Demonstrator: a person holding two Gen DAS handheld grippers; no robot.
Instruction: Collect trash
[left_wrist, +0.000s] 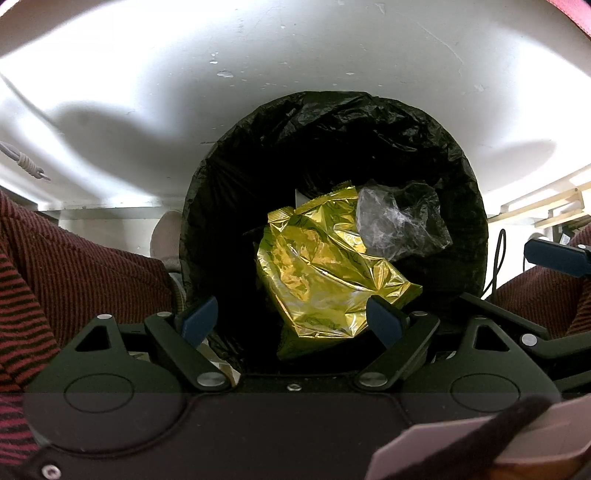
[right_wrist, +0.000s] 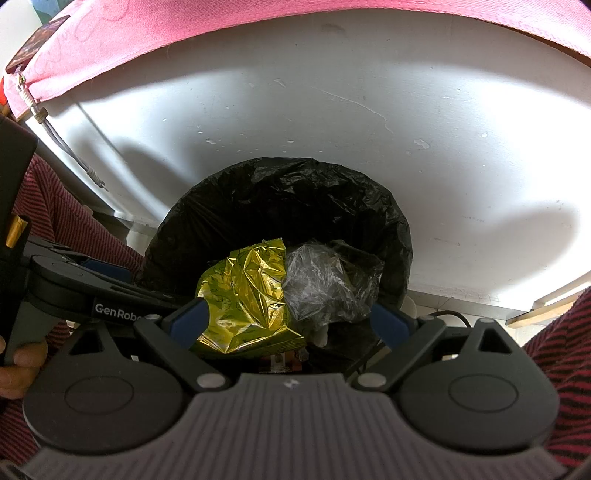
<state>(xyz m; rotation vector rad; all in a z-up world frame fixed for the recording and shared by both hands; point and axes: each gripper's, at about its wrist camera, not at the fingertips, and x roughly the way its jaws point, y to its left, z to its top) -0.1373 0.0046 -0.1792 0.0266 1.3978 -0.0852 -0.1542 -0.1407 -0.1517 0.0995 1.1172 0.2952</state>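
A bin lined with a black trash bag (left_wrist: 332, 125) (right_wrist: 280, 184) stands against a white wall. Inside lie a crumpled gold foil wrapper (left_wrist: 317, 266) (right_wrist: 247, 295) and a clear crumpled plastic bag (left_wrist: 399, 221) (right_wrist: 325, 284). My left gripper (left_wrist: 291, 319) hovers over the bin's near rim, open, its blue pads wide apart with the wrapper seen between them but not pinched. My right gripper (right_wrist: 290, 321) is also open above the bin with nothing held. The left gripper's arm (right_wrist: 85, 291) shows at the left of the right wrist view.
A white wall (left_wrist: 258, 74) rises behind the bin, with a pink cloth edge (right_wrist: 258, 22) above it. The person's red striped sleeves (left_wrist: 74, 266) (right_wrist: 561, 362) flank both sides. A black cable (left_wrist: 496, 258) hangs right of the bin.
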